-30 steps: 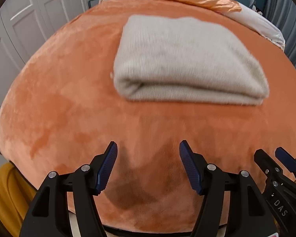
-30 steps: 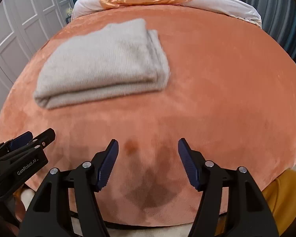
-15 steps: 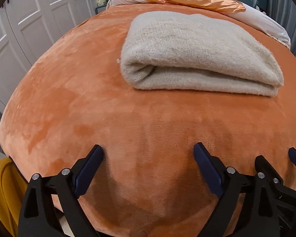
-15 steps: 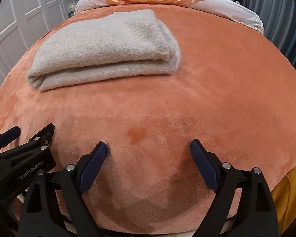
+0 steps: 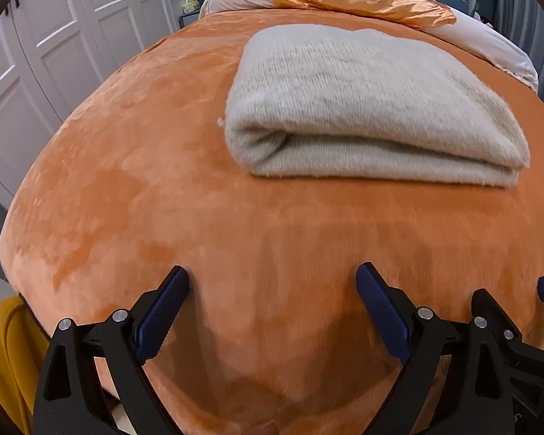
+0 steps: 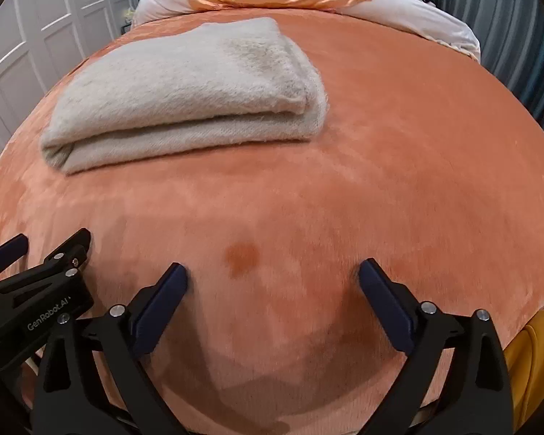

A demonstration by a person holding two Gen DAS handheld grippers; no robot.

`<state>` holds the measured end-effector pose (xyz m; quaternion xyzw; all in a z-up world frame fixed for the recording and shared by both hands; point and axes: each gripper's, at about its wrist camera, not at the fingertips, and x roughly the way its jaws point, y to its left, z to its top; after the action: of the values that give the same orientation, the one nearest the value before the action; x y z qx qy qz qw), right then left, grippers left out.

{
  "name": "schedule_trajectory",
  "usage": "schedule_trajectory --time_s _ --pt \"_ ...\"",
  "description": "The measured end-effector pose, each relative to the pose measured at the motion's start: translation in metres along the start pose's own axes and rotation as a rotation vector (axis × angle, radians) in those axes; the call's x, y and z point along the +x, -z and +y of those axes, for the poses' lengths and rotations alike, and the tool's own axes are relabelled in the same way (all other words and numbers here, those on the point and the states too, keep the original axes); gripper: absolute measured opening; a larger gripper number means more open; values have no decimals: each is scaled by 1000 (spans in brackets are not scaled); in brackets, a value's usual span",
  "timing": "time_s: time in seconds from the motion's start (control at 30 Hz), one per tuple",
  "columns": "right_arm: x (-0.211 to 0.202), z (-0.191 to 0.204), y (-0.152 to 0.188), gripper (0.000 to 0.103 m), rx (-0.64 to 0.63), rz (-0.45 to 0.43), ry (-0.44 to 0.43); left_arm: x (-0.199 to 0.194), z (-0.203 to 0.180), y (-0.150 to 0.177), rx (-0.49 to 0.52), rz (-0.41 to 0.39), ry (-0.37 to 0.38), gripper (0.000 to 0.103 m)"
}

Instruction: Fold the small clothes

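Folded sweater on the orange blanket, both grippers empty

The left gripper (image 5: 272, 282) and right gripper (image 6: 272, 279) stand wide apart, side by side; the cream sweater (image 5: 366, 101) lies folded ahead of both on the orange blanket (image 5: 134, 195), untouched.

My left gripper (image 5: 272, 311) and right gripper (image 6: 272, 308) hang side by side with jaws spread, empty, over the near edge of the orange blanket (image 5: 134, 181). Bare plush lies between both and the folded beige garment (image 5: 373, 108), the sole obstacle ahead. Right of that garment (image 6: 185, 90) the blanket (image 6: 417, 145) runs unobstructed to the white bedding (image 6: 435, 18) at the far end.
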<state>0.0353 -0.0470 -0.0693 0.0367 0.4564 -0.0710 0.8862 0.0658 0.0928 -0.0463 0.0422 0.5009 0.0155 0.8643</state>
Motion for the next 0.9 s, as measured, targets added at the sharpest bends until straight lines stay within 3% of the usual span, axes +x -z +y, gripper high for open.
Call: schedule_trajectory --time_s 0.3,0.9 --pt "15 -3 -21 98 15 22 11 16 -4 -22 8 29 -17 93" --pt "23 -9 -25 98 0 31 -8 20 -10 -25 14 51 -38 93"
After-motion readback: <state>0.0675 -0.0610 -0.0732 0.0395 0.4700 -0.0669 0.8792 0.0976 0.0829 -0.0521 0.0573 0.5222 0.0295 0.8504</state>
